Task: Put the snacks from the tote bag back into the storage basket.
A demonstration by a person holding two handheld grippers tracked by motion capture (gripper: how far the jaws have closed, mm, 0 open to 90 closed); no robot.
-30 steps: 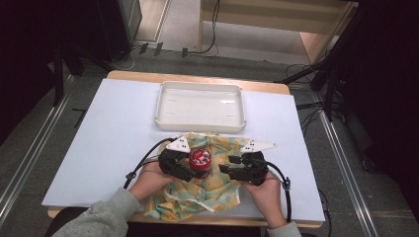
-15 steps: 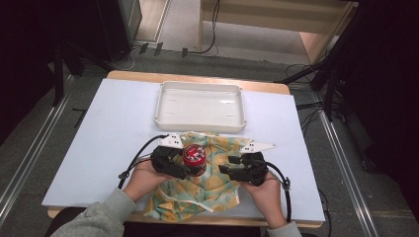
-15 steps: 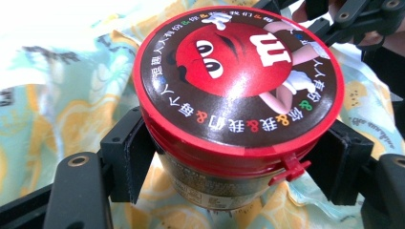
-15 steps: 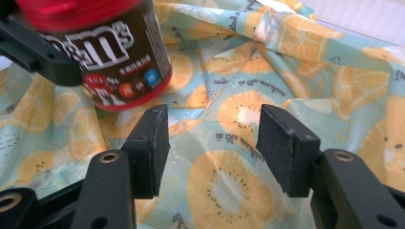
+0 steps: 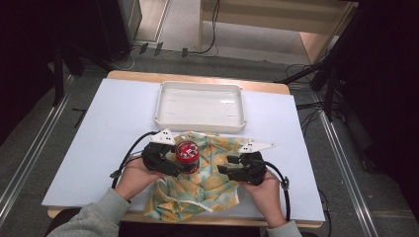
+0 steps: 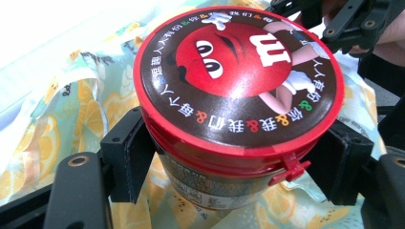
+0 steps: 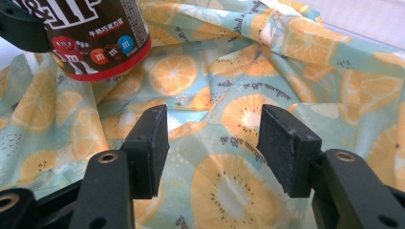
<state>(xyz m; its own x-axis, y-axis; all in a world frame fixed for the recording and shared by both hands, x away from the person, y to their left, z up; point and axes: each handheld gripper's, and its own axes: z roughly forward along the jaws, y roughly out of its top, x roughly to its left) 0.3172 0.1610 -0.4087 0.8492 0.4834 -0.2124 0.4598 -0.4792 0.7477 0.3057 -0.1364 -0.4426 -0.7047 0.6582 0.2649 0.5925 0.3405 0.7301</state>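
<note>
The red-lidded candy tub (image 5: 187, 153) is held over the fruit-print cloth (image 5: 205, 190), with a white tray (image 5: 200, 106) just beyond the cloth on the table (image 5: 99, 138). The tub is clamped on both sides by the left gripper (image 5: 184, 168). The right gripper (image 5: 223, 170) is seen gaping partway above the cloth, nothing gripped.

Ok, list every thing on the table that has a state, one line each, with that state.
Candy tub: lid on, red tab closed, upright, clamped at its sides.
Left hand-held gripper: shut on the candy tub.
Right hand-held gripper: jaws open, holding nothing, low over the cloth.
Fruit-print cloth: crumpled and spread on the table, under the tub.
White tray: upright, nothing in it.
</note>
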